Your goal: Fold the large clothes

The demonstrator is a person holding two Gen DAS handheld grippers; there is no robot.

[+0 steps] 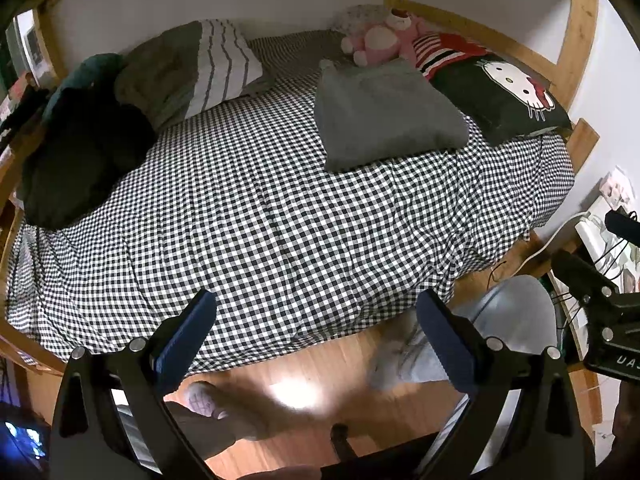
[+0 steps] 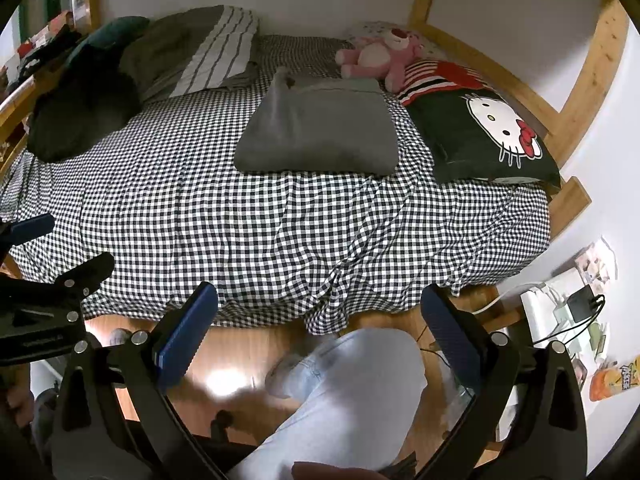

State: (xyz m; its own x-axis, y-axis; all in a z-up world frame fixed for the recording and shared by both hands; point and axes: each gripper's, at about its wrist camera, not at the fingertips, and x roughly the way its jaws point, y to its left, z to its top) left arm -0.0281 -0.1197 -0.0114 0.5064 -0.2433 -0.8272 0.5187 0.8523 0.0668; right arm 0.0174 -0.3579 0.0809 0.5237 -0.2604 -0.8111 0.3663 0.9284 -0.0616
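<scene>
A grey garment [image 1: 384, 114] lies folded into a neat rectangle on the far right part of the checked bed [image 1: 260, 216]; it also shows in the right wrist view [image 2: 320, 128]. My left gripper [image 1: 316, 312] is open and empty, held back over the bed's near edge, far from the garment. My right gripper [image 2: 320, 308] is open and empty too, over the bed's near edge. The left gripper's body shows at the left edge of the right wrist view [image 2: 40, 300], and the right gripper's body at the right edge of the left wrist view [image 1: 600, 312].
A dark garment pile [image 1: 76, 152], an olive and striped pillow [image 1: 188, 68], a pink plush [image 1: 384, 38] and a Hello Kitty pillow [image 1: 504, 96] sit around the bed. A wooden frame [image 1: 576, 44] surrounds it. The person's jeans leg [image 2: 352, 396] stands on the wooden floor. A cluttered shelf [image 2: 568, 312] is right.
</scene>
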